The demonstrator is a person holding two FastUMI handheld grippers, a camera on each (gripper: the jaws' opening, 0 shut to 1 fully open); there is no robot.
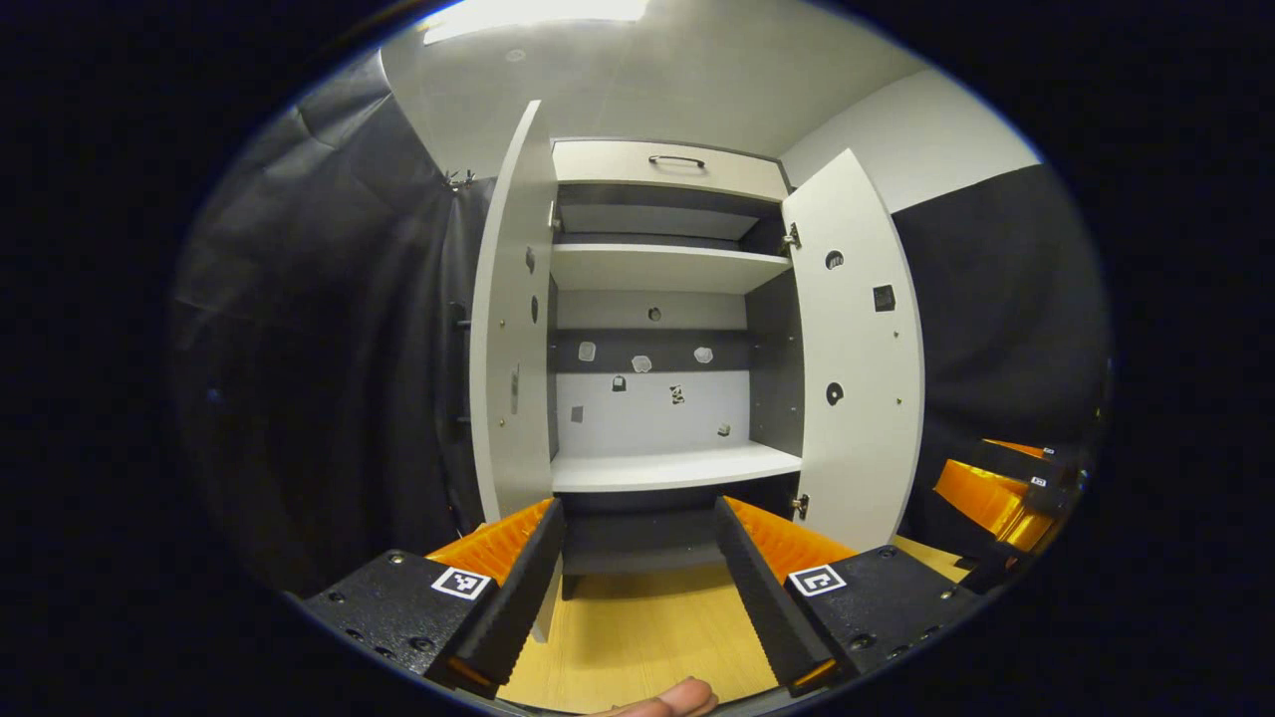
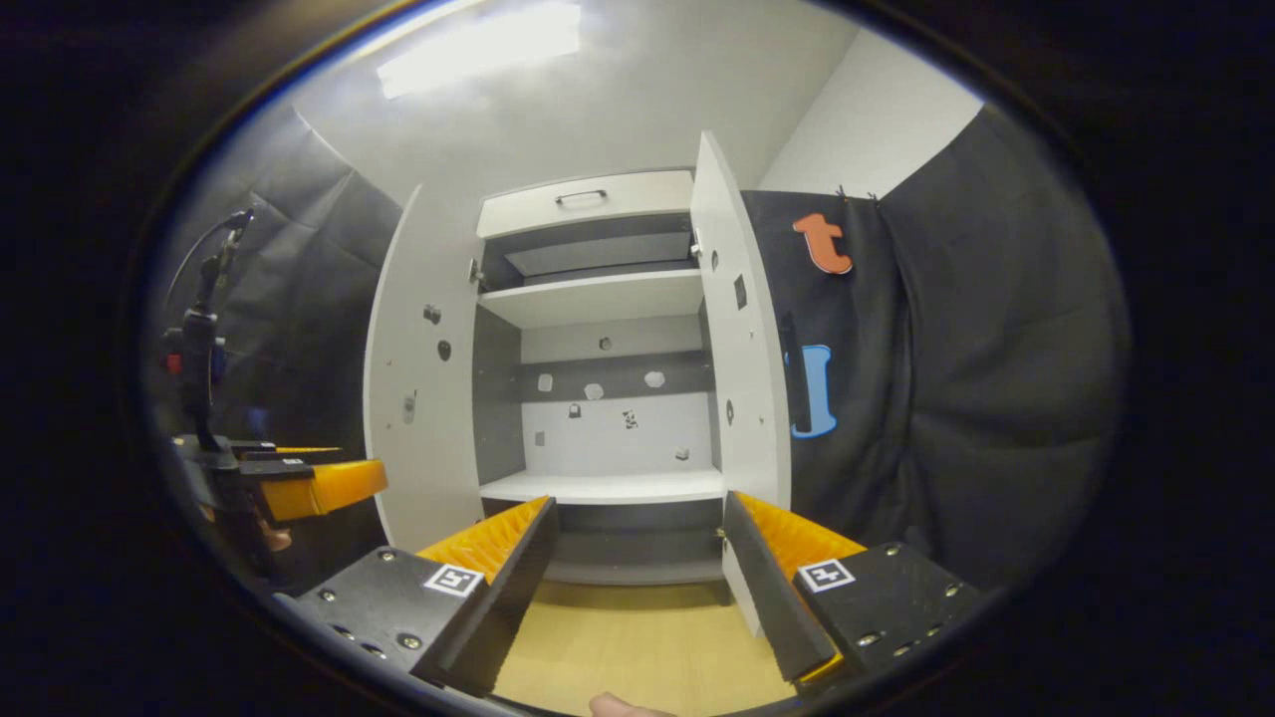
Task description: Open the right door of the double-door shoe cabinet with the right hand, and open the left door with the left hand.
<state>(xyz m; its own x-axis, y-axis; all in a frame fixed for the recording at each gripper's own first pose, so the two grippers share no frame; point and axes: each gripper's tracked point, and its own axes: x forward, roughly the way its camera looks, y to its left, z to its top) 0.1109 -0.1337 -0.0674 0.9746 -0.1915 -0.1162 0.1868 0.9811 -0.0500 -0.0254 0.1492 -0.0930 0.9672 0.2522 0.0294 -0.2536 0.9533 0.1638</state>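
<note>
A fingertip (image 1: 669,699) shows at the very bottom edge of the left gripper view, just nearer than the left gripper (image 1: 637,558), whose two fingers stand apart with nothing between them, above the wooden floor (image 1: 637,637). Farther off stands the shoe cabinet (image 1: 657,329), with both doors swung wide: the left door (image 1: 513,329) stands edge-on at the left of the opening, the right door (image 1: 857,368) angles out at the right. Inside, two pale shelves (image 1: 667,267) sit bare, and a drawer front with a dark handle (image 1: 675,159) caps the top. In the right gripper view the right gripper (image 2: 637,563) also hangs spread and empty, well apart from the cabinet, facing its open interior. The left gripper also appears at the far left there, near the left door
</note>
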